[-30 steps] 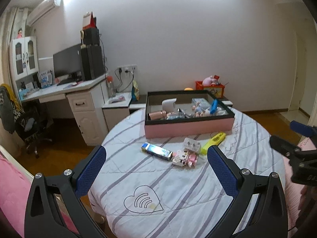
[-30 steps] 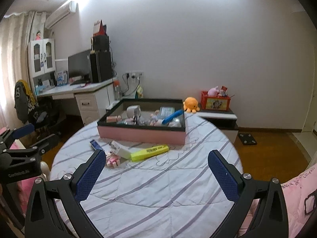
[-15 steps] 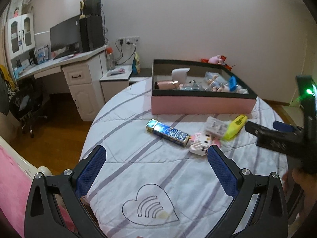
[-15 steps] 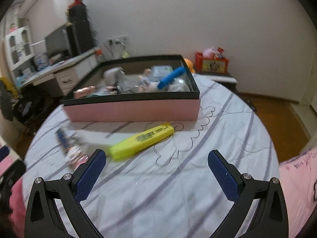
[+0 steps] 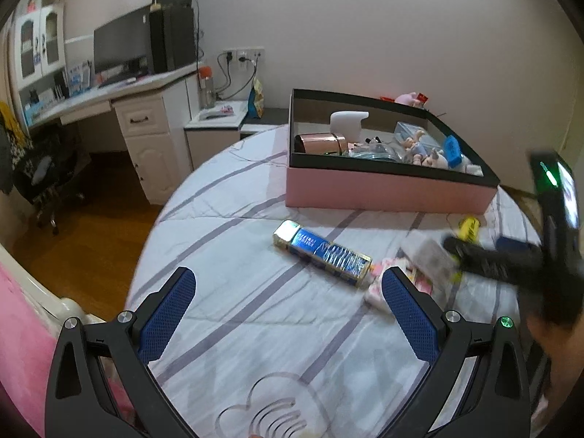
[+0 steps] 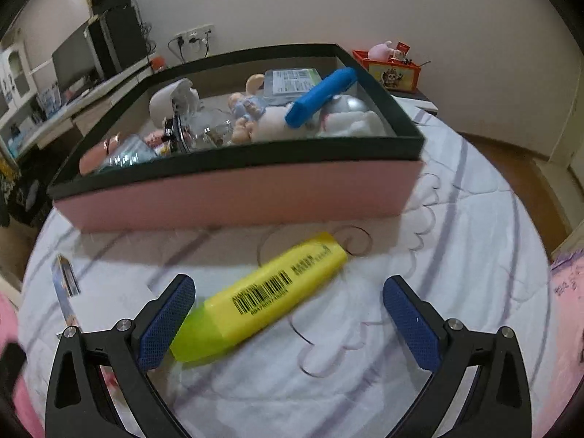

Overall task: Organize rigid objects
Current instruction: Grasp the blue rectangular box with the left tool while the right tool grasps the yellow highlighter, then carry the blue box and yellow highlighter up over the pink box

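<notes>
A pink box with a black rim (image 6: pixel 233 197) (image 5: pixel 387 186) holds several toys, a blue marker (image 6: pixel 321 96) and a white item. In front of it on the striped cloth lies a yellow highlighter (image 6: pixel 262 299) (image 5: pixel 469 228). My right gripper (image 6: pixel 288 314) is open, low over the cloth, with the highlighter's near end between its fingers, close to the left pad. A blue and gold foil box (image 5: pixel 321 252) and a pink-white toy (image 5: pixel 379 292) lie ahead of my open left gripper (image 5: pixel 288 306), which holds nothing. The right gripper's body (image 5: pixel 511 255) shows blurred at the right.
The round table (image 5: pixel 255 328) has a white striped cover. A white desk (image 5: pixel 138 109) with a monitor and a dark chair (image 5: pixel 43 171) stand at the left. A red bin (image 6: pixel 394 69) sits behind the box. Wooden floor surrounds the table.
Both grippers have moved forward and down toward the table. The right one has closed in on the yellow highlighter, which now lies between its open fingers. The left one neared the foil box.
</notes>
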`<control>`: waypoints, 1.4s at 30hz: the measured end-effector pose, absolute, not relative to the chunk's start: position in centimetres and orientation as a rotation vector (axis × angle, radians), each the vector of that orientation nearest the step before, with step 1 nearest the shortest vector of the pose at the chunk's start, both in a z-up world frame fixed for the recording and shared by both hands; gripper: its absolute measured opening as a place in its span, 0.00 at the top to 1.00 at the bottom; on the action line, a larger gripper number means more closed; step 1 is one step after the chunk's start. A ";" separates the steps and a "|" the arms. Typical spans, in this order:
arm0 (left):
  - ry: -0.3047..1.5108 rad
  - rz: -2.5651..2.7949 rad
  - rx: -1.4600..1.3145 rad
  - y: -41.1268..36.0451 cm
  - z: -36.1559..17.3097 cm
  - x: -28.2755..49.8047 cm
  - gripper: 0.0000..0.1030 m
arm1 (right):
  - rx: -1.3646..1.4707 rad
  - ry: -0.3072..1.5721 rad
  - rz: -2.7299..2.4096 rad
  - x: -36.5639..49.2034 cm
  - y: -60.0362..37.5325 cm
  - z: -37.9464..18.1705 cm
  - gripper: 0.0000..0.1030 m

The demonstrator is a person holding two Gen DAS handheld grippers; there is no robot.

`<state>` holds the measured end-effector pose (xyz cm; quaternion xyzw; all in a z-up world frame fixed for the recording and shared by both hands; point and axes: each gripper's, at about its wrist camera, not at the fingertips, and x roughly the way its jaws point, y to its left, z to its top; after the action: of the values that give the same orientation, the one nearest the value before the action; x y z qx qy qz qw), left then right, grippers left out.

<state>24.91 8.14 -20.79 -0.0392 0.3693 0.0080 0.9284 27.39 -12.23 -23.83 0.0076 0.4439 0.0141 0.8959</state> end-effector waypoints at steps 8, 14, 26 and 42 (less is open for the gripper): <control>0.882 0.075 -0.095 6.8 -23.2 30.4 0.00 | -0.013 0.924 -0.013 23.8 -16.2 -24.0 0.00; 0.928 0.111 -0.069 7.2 -24.6 31.5 0.00 | -0.019 0.907 -0.012 24.2 -17.1 -23.4 0.00; 0.910 0.075 -0.059 8.8 -24.9 31.2 0.27 | -0.143 0.885 0.170 26.5 -13.6 -23.1 0.48; 0.879 -0.043 -0.047 8.9 -24.0 26.1 0.80 | -0.053 0.890 0.242 22.0 -16.4 -23.2 0.74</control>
<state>26.06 8.91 -24.03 -0.0230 0.4254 -0.0209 0.9045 22.00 -16.44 -23.25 -0.0254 0.4292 0.1167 0.8953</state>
